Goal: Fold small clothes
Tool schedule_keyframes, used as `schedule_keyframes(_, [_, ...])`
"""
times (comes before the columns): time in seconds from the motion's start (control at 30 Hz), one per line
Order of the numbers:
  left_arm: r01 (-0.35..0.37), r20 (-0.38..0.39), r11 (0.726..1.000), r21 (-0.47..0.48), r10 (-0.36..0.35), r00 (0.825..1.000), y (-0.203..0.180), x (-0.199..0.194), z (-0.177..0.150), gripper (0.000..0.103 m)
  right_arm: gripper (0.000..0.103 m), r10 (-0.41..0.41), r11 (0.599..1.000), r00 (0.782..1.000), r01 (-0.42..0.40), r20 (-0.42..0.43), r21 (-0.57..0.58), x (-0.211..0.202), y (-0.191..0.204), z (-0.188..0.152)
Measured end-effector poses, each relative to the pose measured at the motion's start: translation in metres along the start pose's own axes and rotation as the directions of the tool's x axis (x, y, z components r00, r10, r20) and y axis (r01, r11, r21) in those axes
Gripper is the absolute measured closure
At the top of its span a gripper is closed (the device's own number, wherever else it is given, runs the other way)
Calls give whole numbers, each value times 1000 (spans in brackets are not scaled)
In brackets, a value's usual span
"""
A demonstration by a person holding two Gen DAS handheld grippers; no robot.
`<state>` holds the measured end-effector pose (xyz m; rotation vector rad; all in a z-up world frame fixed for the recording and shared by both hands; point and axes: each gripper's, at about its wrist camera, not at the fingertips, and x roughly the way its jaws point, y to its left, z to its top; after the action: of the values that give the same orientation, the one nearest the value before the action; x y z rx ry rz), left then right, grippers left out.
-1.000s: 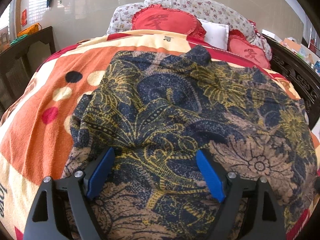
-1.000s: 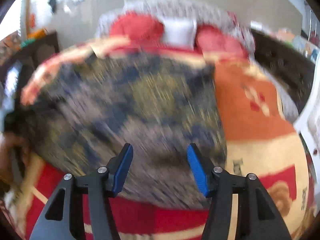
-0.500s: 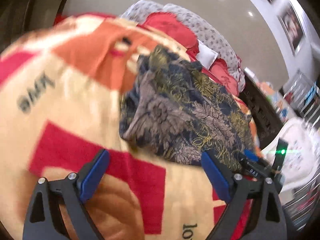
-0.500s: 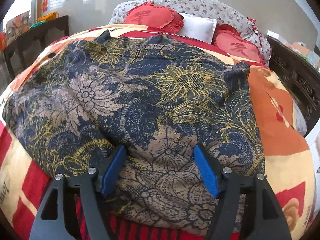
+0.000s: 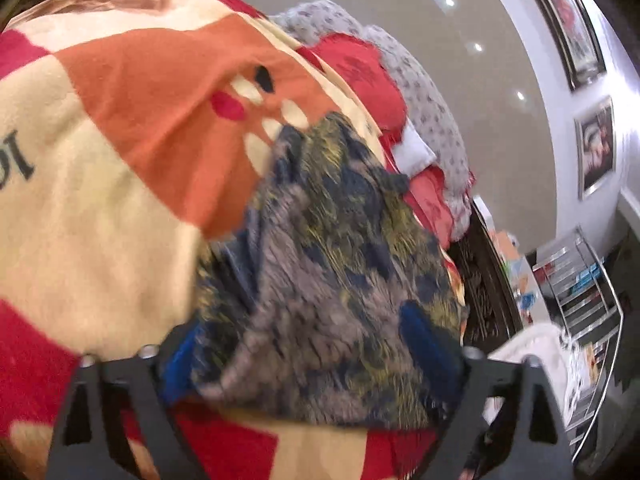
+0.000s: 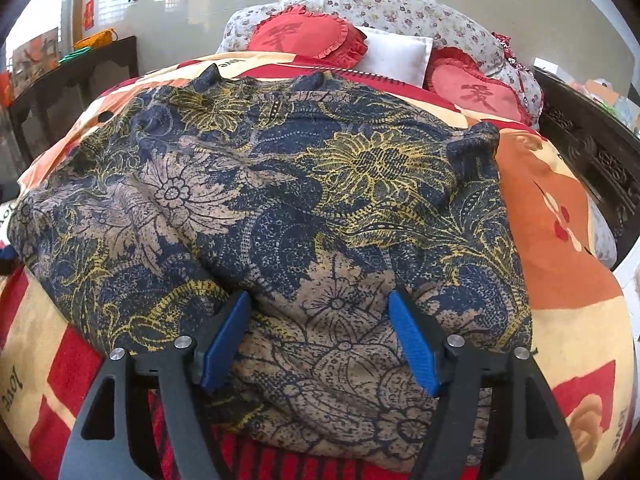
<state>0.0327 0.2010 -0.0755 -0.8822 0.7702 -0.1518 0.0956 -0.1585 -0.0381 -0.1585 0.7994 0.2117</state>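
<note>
1. jaws of the left gripper [image 5: 308, 344] stand wide but are closing, with the near corner of the patterned garment [image 5: 340, 264] lying between the blue pads; no pinch is visible through the blur. a second ago this view faced the cloth squarely; now it is rolled and has swung to the garment's left edge, which looks like lining up to lift that side for a fold. black letters on the blanket [image 5: 100, 200] at the left rim are cut off and unreadable.
2. right gripper [image 6: 324, 344]: jaws parted over the garment's near hem, pads resting on cloth without squeezing; a little wider than a second ago. the garment lies spread on the bed. blanket shows "love"; red cushions [image 6: 304, 38] carry a chinese character.
</note>
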Motion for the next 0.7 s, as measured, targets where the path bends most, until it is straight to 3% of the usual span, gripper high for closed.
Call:
schedule_keyframes(0.07, [-1, -23, 1000, 3, 1, 1000, 0, 5, -4, 39, 47, -1, 1000, 1000, 1, 0, -1, 0, 0, 0])
schedule_keyframes(0.17, [-5, -59, 999, 34, 7, 998, -1, 8, -10, 60, 47, -2, 1000, 1000, 2, 0, -3, 0, -1, 0])
schedule_keyframes(0.3, [-3, -25, 1000, -18, 3, 1000, 12, 2, -8, 61, 47, -7, 1000, 1000, 7, -1, -7, 0, 0, 0])
schedule_keyframes(0.43, [37, -47, 999, -14, -37, 998, 1, 6, -15, 40, 47, -15, 1000, 1000, 15, -2, -14, 0, 1, 0])
schedule_keyframes(0.53, [66, -28, 996, -61, -68, 997, 7, 4, -12, 37, 47, -28, 999, 1000, 28, -5, -25, 0, 3, 0])
schedule_keyframes(0.6, [93, -9, 987, -133, -95, 995, 19, 2, -7, 43, 47, -34, 999, 999, 33, -6, -30, 0, 4, 0])
schedule_keyframes(0.7, [60, 1, 988, -140, -60, 998, 24, 4, 2, 64, 47, -34, 999, 999, 33, -9, -30, 0, 4, 0])
